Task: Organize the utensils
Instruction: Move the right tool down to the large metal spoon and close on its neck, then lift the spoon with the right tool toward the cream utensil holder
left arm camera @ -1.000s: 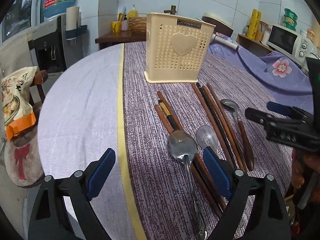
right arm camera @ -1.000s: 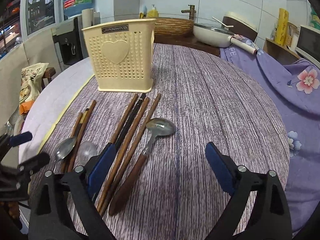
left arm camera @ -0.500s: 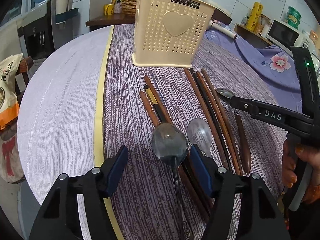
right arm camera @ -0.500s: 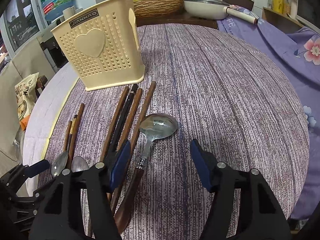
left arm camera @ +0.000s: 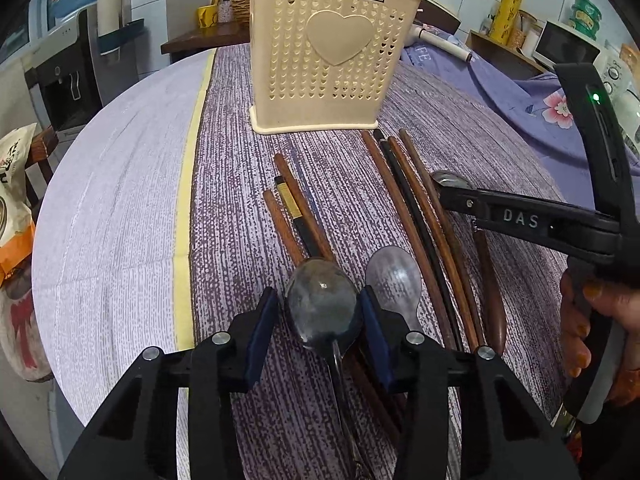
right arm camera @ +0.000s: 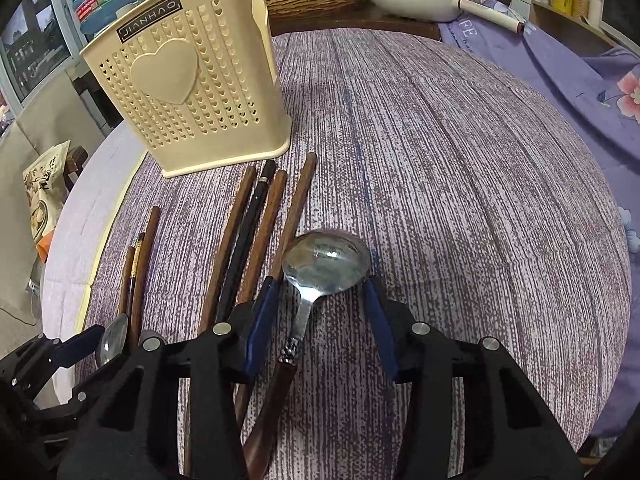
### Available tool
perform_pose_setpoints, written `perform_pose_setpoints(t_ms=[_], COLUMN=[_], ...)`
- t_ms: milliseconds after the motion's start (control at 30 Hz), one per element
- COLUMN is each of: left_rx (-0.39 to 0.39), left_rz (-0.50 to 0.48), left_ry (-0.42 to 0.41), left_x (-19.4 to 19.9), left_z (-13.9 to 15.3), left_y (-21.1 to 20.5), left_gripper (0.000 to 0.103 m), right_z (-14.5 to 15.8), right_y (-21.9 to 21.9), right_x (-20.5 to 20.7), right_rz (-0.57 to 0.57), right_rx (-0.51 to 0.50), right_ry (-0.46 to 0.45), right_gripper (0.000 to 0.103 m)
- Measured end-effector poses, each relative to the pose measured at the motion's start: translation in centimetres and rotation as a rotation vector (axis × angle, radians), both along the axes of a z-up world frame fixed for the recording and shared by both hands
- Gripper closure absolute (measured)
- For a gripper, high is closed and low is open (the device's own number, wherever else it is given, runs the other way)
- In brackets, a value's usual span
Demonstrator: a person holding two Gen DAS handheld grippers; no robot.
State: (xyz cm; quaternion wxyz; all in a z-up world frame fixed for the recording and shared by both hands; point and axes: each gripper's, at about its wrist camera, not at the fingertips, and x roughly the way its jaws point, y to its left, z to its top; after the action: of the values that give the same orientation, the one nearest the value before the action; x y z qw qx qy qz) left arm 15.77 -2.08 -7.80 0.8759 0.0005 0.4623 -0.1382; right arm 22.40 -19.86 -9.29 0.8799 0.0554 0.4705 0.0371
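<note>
A cream perforated utensil holder (left arm camera: 332, 56) stands at the far side of the purple cloth; it also shows in the right wrist view (right arm camera: 192, 92). Several brown and black chopsticks (left arm camera: 416, 216) lie in front of it. My left gripper (left arm camera: 322, 320) is open, its pads close on either side of a steel spoon's bowl (left arm camera: 322, 304). A second steel spoon (left arm camera: 394, 276) lies just right of it. My right gripper (right arm camera: 320, 320) is open, straddling the neck of a wooden-handled steel spoon (right arm camera: 326, 262).
The round table (left arm camera: 120, 200) has a white cloth with a yellow stripe on its left part. A snack bag (left arm camera: 12, 200) sits on a chair at the left. A flowered purple cloth (right arm camera: 580, 80) lies at the right.
Both grippers have moved forward and down over their spoons and their jaws have narrowed around them. The utensils have not moved.
</note>
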Motion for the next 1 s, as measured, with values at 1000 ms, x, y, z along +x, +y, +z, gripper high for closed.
perform_pose_setpoints(t_ms=[1000], left_rx=[-0.049], left_rz=[0.001], left_ry=[-0.036], left_x=[1.6], left_z=[1.6], left_y=[0.3], left_gripper=[0.066], right_z=[0.3], right_y=[-0.4], right_x=[1.3], right_rz=[0.032], right_rx=[0.001], right_ry=[-0.021], right_gripper=[0.071])
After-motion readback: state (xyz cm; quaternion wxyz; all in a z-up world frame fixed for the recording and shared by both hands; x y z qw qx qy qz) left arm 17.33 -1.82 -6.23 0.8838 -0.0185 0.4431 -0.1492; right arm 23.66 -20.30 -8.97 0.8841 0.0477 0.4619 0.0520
